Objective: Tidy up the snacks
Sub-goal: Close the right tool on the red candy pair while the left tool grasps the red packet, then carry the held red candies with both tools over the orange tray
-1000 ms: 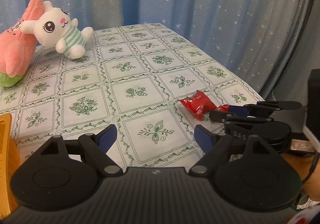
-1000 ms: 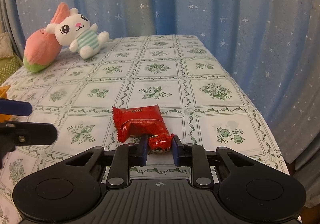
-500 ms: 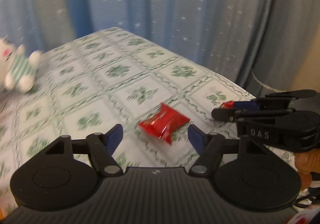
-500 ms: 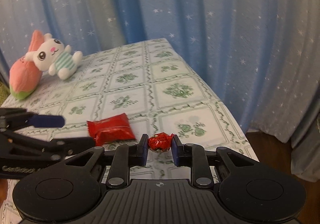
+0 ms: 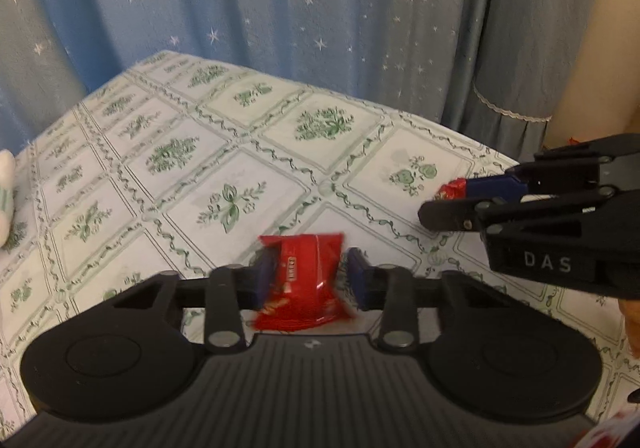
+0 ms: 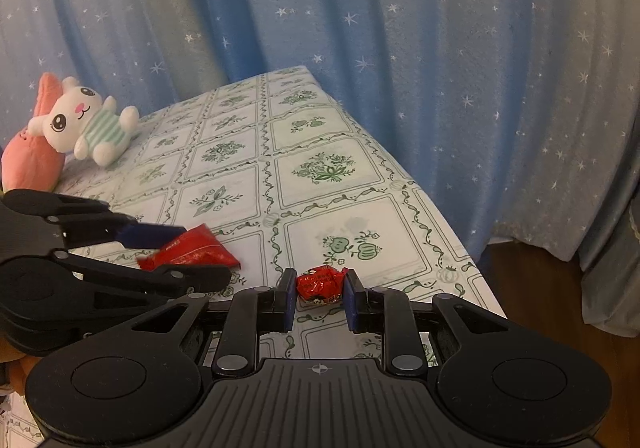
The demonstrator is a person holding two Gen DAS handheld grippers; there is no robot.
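Since the earlier frame, the left hand-held gripper point(image 5: 311, 280) has come over the red packet point(image 5: 306, 282) and just closed, clamping it. Right hand-held gripper point(image 6: 320, 290) is clamped on a small red candy point(image 6: 321, 284) above the worktop point(image 6: 320, 175).

Glossy red foil wraps the snack packet point(image 5: 304, 280) and the small candy point(image 6: 320, 284). Matt black ribbed plastic forms each claw body. Printed cloth covers the worktop point(image 6: 320, 175); the rabbit toy point(image 6: 88, 123) is soft plush.

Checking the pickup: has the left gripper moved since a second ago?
Yes. The left gripper has swung right, away from the plush rabbit, and its jaws have just been closing on the red snack packet.
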